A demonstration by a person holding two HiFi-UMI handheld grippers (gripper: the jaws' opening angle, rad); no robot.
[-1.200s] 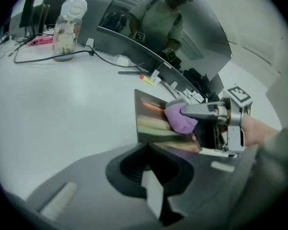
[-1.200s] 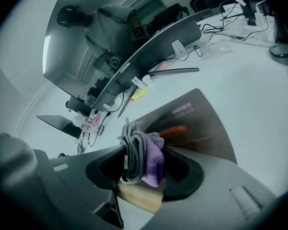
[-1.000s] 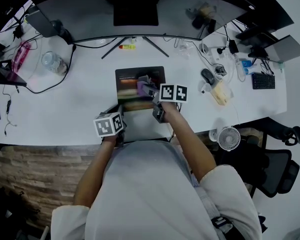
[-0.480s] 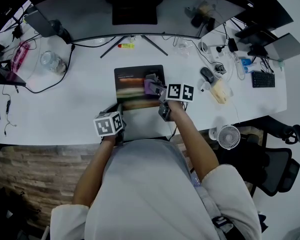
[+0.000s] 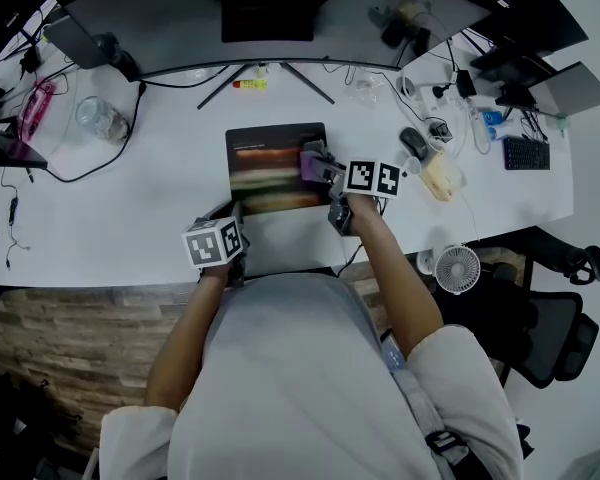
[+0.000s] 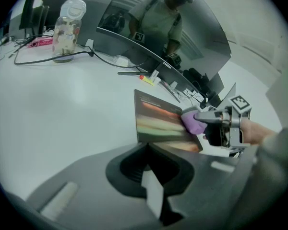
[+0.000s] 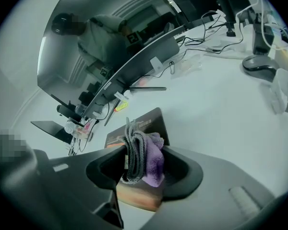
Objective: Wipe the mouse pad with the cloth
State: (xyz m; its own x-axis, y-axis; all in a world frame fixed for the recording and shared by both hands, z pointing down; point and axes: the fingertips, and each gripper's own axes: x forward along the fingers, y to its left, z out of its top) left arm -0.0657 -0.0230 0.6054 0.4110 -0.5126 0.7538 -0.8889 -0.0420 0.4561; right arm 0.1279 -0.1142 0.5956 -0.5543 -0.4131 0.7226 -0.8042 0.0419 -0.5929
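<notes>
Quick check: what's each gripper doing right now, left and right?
Left gripper: closed, nothing seen between its jaws.
Right gripper: closed on the purple cloth, over the mouse pad.

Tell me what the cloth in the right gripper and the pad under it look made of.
Purple-and-grey cloth: soft, fuzzy, matte fabric, probably microfibre; it bunches in folds between the jaws. Dark rectangular mouse pad: flat, smooth-looking, printed colour streaks; fabric or plastic top, unclear.
</notes>
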